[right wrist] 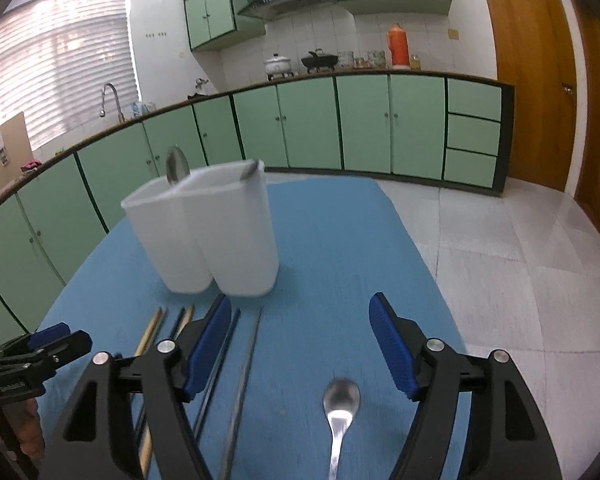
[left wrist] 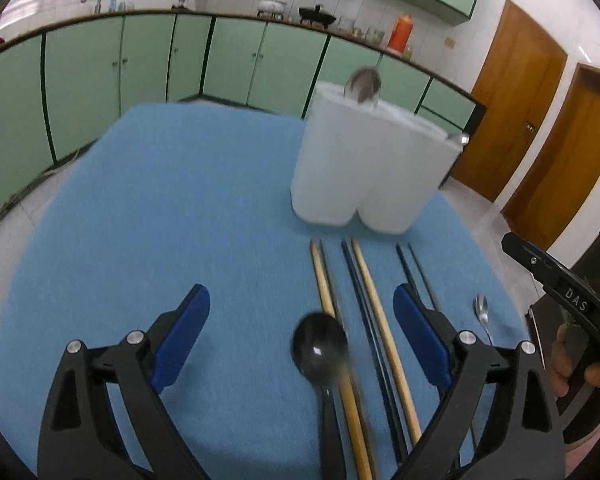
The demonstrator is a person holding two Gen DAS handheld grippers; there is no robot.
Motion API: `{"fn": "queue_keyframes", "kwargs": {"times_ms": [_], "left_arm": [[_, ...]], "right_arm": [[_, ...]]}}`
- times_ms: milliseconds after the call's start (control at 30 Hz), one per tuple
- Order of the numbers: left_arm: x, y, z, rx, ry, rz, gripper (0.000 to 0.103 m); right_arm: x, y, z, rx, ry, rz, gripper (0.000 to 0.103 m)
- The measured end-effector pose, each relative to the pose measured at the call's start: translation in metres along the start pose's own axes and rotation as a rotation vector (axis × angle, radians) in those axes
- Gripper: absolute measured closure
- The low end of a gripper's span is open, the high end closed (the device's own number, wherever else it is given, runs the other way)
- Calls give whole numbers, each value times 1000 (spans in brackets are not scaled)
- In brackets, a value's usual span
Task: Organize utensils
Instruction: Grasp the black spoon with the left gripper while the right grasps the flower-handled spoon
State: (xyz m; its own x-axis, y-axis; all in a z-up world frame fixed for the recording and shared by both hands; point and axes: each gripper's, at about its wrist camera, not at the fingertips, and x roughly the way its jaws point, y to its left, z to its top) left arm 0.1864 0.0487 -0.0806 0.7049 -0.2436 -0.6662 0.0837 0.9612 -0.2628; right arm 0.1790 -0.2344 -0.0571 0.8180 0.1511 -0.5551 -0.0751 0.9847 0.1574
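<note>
A white two-compartment utensil holder [left wrist: 368,160] stands on the blue table mat [left wrist: 160,208], with a metal spoon [left wrist: 365,85] upright in it. In front of it lie wooden chopsticks [left wrist: 384,328], dark chopsticks [left wrist: 364,312], a black spoon [left wrist: 320,350] and a silver spoon [left wrist: 482,314]. My left gripper [left wrist: 302,316] is open above the black spoon. My right gripper [right wrist: 300,340] is open above the silver spoon [right wrist: 340,408]. The holder [right wrist: 208,232] and chopsticks [right wrist: 152,330] show in the right wrist view too.
Green kitchen cabinets [right wrist: 364,124] with a countertop of pots and a red flask [right wrist: 398,44] run behind the table. Wooden doors [left wrist: 516,92] are at the right. Tiled floor [right wrist: 500,248] lies beyond the mat's right edge.
</note>
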Motion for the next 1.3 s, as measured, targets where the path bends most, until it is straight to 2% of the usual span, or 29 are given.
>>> {"fn": "queue_keyframes", "kwargs": {"times_ms": [200, 267, 400, 500, 667, 767, 1067, 1300], "left_arm": [[14, -5, -14, 17, 46, 11, 14], [18, -7, -16, 22, 61, 9, 26], [27, -11, -20, 25, 94, -1, 30], [26, -14, -20, 25, 87, 0, 34], [26, -11, -19, 14, 86, 2, 58], [26, -12, -20, 16, 90, -7, 67], [22, -15, -21, 22, 68, -14, 69], [1, -9, -15, 17, -29, 33, 69]], "right_arm": [[0, -10, -10, 16, 21, -10, 33], [1, -14, -14, 25, 28, -11, 33], [3, -19, -18, 35, 37, -15, 33], [3, -21, -20, 35, 39, -16, 33], [4, -20, -21, 32, 43, -18, 33], [5, -20, -22, 34, 45, -19, 33], [3, -20, -25, 23, 57, -29, 33], [5, -19, -31, -7, 103, -33, 36]]}}
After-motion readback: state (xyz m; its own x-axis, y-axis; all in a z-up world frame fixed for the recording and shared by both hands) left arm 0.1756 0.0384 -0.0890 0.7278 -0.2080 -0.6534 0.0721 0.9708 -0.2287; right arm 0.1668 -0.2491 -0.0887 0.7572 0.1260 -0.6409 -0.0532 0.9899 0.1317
